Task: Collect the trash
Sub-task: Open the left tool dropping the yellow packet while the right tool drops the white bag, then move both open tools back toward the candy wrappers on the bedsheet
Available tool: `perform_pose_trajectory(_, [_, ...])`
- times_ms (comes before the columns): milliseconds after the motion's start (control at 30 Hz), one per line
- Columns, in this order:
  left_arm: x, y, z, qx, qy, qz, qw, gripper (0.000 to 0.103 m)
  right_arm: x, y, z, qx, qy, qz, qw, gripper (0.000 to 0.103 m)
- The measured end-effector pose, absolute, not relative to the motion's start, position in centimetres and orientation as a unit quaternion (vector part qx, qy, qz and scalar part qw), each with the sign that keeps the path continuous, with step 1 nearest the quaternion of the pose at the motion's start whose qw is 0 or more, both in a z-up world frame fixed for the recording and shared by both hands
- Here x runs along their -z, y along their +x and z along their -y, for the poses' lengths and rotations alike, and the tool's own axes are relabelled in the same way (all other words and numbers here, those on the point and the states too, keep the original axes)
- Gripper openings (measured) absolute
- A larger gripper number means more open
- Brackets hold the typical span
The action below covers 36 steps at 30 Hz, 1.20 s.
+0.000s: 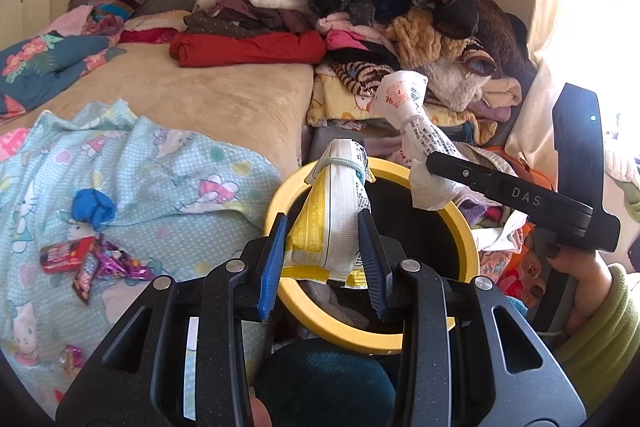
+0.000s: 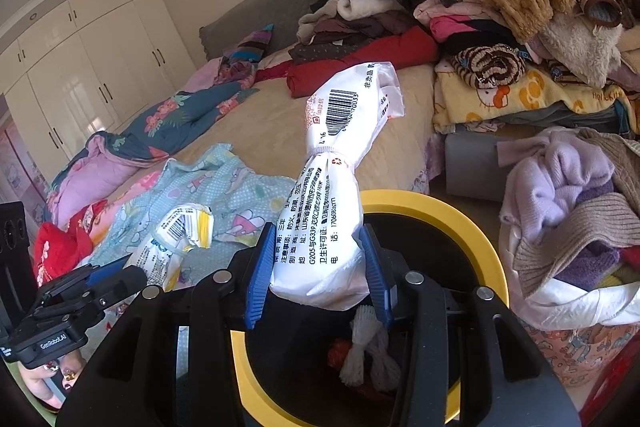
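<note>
In the left wrist view my left gripper (image 1: 322, 223) is shut on a yellow and white packet (image 1: 332, 211) tied with a band, held above the yellow-rimmed bin (image 1: 468, 227). My right gripper (image 1: 430, 163) comes in from the right, clamped on a white printed bag (image 1: 404, 95) over the bin's far rim. In the right wrist view the right gripper (image 2: 318, 231) pinches that white bag (image 2: 344, 115) by its lower half, right above the bin (image 2: 480, 227). A white foam net (image 2: 368, 351) lies inside. The left gripper (image 2: 132, 273) holds its packet (image 2: 176, 239) at lower left.
Candy wrappers (image 1: 88, 263) and a crumpled blue wad (image 1: 93, 207) lie on the patterned sheet left of the bin. A tall pile of clothes (image 1: 360, 7) covers the far bed. A basket of knitwear (image 2: 568, 227) stands right of the bin. A hand (image 1: 576, 267) grips the right tool.
</note>
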<state>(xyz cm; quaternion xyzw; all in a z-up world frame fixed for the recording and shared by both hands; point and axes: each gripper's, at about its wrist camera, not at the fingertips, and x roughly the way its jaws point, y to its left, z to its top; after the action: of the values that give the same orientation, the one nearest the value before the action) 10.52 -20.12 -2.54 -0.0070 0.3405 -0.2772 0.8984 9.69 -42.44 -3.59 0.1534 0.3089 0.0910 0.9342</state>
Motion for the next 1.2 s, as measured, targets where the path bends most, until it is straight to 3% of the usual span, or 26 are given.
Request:
perform_pose_trajectory(567, [6.7, 13.4, 22.9, 0.269, 0.008, -0.396, 0.878, 0.028, 6.4, 10.3, 44.1, -0.102, 0.149, -0.359, 0.916, 0.041])
perform_pose_trajectory(667, [7.4, 14.0, 22.8, 0.263, 0.002, -0.402, 0.877, 0.03, 7.0, 10.7, 44.1, -0.11, 0.15, -0.373, 0.909, 0.045])
perform_pose_trajectory(700, [7.6, 14.2, 22.7, 0.26, 0.0, -0.402, 0.878, 0.03, 7.2, 10.7, 44.0, -0.109, 0.15, -0.376, 0.908, 0.052])
perform_pose_trajectory(733, [7.6, 14.2, 22.6, 0.254, -0.002, -0.4, 0.881, 0.035, 7.4, 10.8, 44.1, -0.105, 0.151, -0.38, 0.907, 0.063])
perform_pose_trajectory(767, [7.6, 14.1, 22.2, 0.247, -0.008, -0.394, 0.885, 0.055, 7.6, 10.9, 44.1, -0.105, 0.154, -0.384, 0.904, 0.065])
perform_pose_trajectory(800, [7.5, 13.9, 21.7, 0.244, -0.018, -0.387, 0.889, 0.068, 7.8, 10.9, 44.1, -0.105, 0.156, -0.386, 0.903, 0.066])
perform_pose_trajectory(833, [7.4, 13.7, 21.2, 0.244, -0.033, -0.379, 0.892, 0.087, 7.9, 10.9, 44.2, -0.1, 0.157, -0.385, 0.904, 0.069])
perform_pose_trajectory(1200, [4.6, 11.7, 18.1, 0.217, -0.054, -0.325, 0.919, 0.092, 5.4, 10.2, 41.3, -0.109, 0.131, -0.319, 0.932, 0.084])
